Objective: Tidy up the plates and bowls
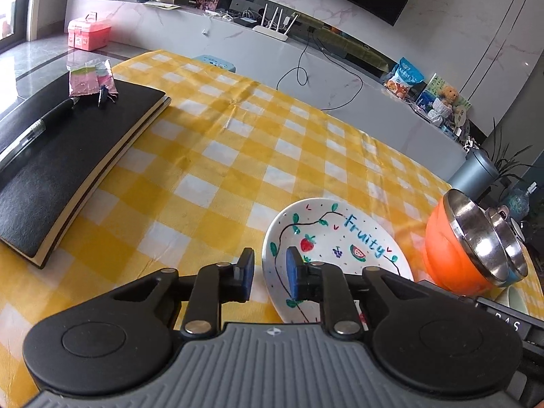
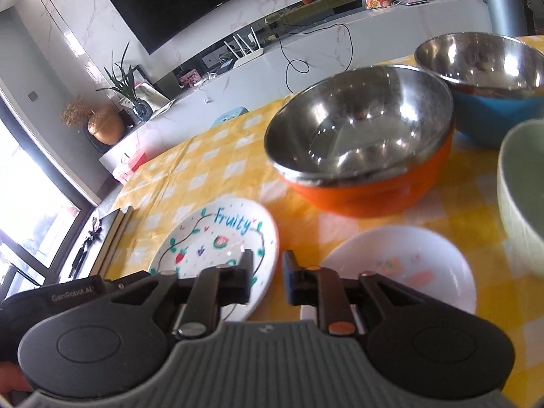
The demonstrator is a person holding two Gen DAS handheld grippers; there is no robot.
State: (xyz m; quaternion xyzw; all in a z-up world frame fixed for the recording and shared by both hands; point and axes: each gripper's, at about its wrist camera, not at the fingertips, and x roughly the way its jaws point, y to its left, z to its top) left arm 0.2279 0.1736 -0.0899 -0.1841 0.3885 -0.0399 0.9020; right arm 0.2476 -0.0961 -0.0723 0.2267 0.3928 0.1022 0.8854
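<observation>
A white "Fruity" plate (image 1: 340, 238) with fruit drawings lies on the yellow checked tablecloth; it also shows in the right wrist view (image 2: 217, 234). My left gripper (image 1: 270, 272) is open with the plate's left rim between its fingers. My right gripper (image 2: 268, 277) is open and empty, over the gap between the Fruity plate and a small white plate (image 2: 404, 265). An orange steel-lined bowl (image 2: 360, 139) sits behind them, also seen tilted in the left wrist view (image 1: 472, 238). A blue steel-lined bowl (image 2: 489, 81) stands further back. A pale green bowl (image 2: 523, 183) is at the right edge.
A black notebook (image 1: 68, 170) with a pen and clips lies on the table's left. The tablecloth (image 1: 221, 156) stretches ahead. Beyond the table's far edge stands a white TV bench with a router (image 1: 272, 23) and cables.
</observation>
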